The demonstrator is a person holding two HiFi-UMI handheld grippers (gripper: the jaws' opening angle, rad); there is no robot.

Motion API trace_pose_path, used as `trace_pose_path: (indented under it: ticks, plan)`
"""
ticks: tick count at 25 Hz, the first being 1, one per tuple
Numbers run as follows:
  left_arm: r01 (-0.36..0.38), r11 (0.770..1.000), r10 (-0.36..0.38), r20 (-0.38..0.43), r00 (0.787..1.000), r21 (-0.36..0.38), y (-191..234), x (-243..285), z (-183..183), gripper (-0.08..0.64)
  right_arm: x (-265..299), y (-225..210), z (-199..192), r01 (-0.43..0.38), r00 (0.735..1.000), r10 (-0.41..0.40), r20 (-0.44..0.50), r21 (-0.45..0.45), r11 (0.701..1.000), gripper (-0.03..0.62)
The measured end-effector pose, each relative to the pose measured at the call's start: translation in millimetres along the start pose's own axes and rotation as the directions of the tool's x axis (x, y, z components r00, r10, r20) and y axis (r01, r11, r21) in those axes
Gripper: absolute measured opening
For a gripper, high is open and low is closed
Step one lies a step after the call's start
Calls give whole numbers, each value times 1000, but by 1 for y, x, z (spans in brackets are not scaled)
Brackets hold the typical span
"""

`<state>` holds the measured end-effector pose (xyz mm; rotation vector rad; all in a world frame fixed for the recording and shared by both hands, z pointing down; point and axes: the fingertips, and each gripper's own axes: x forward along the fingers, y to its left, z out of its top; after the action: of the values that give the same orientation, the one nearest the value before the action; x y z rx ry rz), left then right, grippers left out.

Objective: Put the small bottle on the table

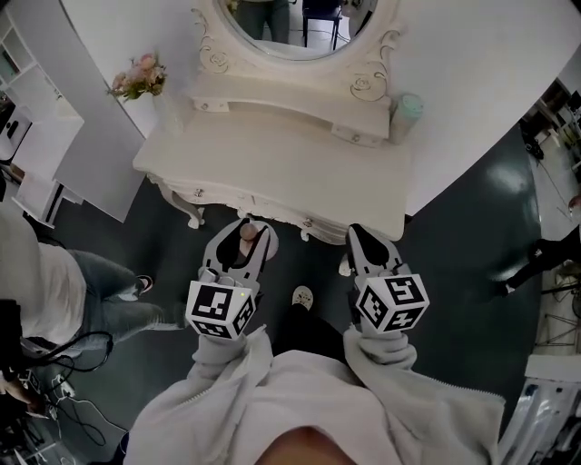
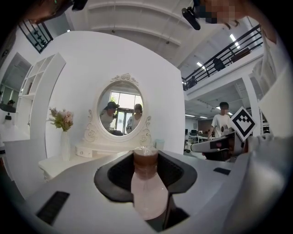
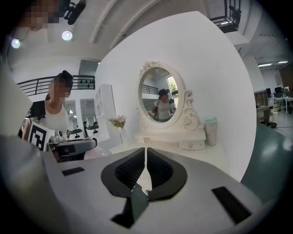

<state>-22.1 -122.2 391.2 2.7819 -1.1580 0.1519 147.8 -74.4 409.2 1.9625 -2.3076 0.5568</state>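
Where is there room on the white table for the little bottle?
The table is bare across its whole front, from the drawer shelf to the near edge. Only the back corners are taken: flowers left, cup right.

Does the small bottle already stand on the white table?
No, the small bottle is clamped between the fingers of the left gripper, short of the table.

An oval mirror (image 1: 292, 25) stands far centre, flowers (image 1: 138, 79) far left, a green tumbler (image 1: 408, 113) far right; a person (image 1: 50, 291) stands near left.
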Motion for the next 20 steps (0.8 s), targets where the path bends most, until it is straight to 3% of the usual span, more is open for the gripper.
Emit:
trace_pose_path:
  ticks: [20]
  plan:
    - [0,1000,0,-8,1000,13,19,119,9,154,82,-87,28,7,1000,-7,-2,30,1000,38]
